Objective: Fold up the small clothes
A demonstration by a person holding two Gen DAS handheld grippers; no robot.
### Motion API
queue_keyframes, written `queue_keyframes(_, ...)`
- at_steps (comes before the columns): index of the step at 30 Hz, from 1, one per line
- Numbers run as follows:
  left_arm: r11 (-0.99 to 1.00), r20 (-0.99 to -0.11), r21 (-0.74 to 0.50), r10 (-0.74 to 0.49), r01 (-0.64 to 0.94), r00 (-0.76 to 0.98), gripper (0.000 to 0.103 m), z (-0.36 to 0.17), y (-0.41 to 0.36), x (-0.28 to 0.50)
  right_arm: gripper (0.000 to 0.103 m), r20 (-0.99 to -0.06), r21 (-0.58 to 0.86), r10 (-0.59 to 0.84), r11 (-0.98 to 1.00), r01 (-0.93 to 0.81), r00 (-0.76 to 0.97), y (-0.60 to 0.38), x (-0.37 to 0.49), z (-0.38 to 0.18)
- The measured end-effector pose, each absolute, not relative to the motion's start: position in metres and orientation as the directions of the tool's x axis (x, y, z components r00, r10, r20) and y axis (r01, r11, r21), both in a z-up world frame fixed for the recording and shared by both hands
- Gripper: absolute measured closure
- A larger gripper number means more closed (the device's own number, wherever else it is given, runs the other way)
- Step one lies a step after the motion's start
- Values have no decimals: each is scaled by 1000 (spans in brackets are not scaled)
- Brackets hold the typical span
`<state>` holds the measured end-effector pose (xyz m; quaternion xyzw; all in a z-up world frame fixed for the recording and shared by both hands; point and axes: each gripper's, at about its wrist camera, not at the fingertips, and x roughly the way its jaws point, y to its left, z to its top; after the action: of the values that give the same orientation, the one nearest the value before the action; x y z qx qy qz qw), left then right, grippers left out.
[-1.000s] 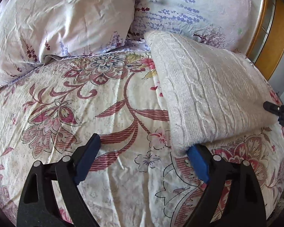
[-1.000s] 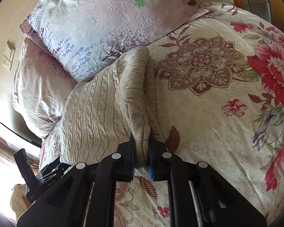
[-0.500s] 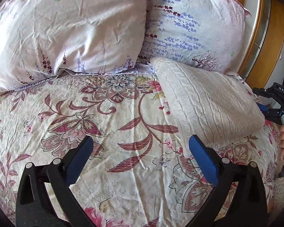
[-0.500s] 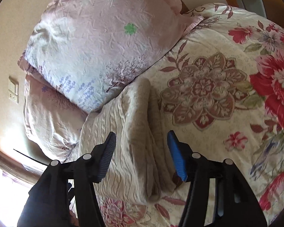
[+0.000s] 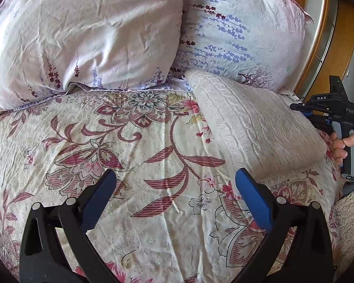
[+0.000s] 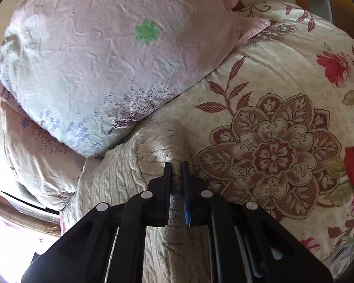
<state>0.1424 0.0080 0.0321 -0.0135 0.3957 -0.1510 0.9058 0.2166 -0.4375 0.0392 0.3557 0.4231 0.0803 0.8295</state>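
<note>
One knitted cream sweater (image 5: 254, 127) lies folded on the bed, on top of a floral duvet (image 5: 139, 165). Two pillows lean at the head of the bed: a pale pink one (image 5: 87, 35) and one printed with lavender sprigs (image 5: 236, 33), and the far end of the sweater touches the lavender one. Nothing here is a container.

Two grippers are in the room. The left gripper (image 5: 175, 195) hangs over the bare duvet with its jaws spread wide, holding nothing; the right-hand blue pad sits just beside the near edge of the sweater, and I cannot tell whether it touches. The right gripper (image 6: 177, 184) has its jaws clenched on a ridge of the sweater (image 6: 160, 148), the knit pinched between the two pads. A hand (image 5: 349, 151) grips that gripper's handle at the bed's edge.
</note>
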Motion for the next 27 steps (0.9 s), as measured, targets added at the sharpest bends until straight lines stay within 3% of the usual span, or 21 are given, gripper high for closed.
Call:
queue_keyframes(1,953,-709,-148,-290,266,643,2,35,9,145,64,-633,676,457,719,159,625,-440,209,41)
queue_keyframes(2,949,-709,-161,-302,270,637,2,37,9,151,27,-622,694,478,703,155,621,-442,202,41)
queue_keyframes(3,944,-712,-183,-320,275,624,2,39,9,158,13,-614,705,492,693,150,617,-443,196,41)
queue_keyframes(4,937,-716,-210,-342,279,609,2,41,8,165,9,-611,711,501,688,146,613,-445,191,40)
queue_keyframes(8,899,-720,-327,-436,291,540,2,42,-4,198,9,-607,745,569,650,149,555,-450,186,27)
queue_keyframes(17,842,-737,-468,-540,269,407,2,16,-38,251,10,-595,779,664,614,123,452,-437,198,5)
queue_keyframes(20,822,-730,-487,-568,295,379,2,11,-52,260,24,-565,809,719,580,99,404,-425,203,-2)
queue_keyframes(23,815,-740,-477,-574,327,351,5,6,-68,265,25,-568,803,720,591,75,400,-417,206,-2)
queue_keyframes(27,814,-746,-469,-573,343,340,15,2,-85,266,34,-538,827,744,558,76,397,-416,210,-6)
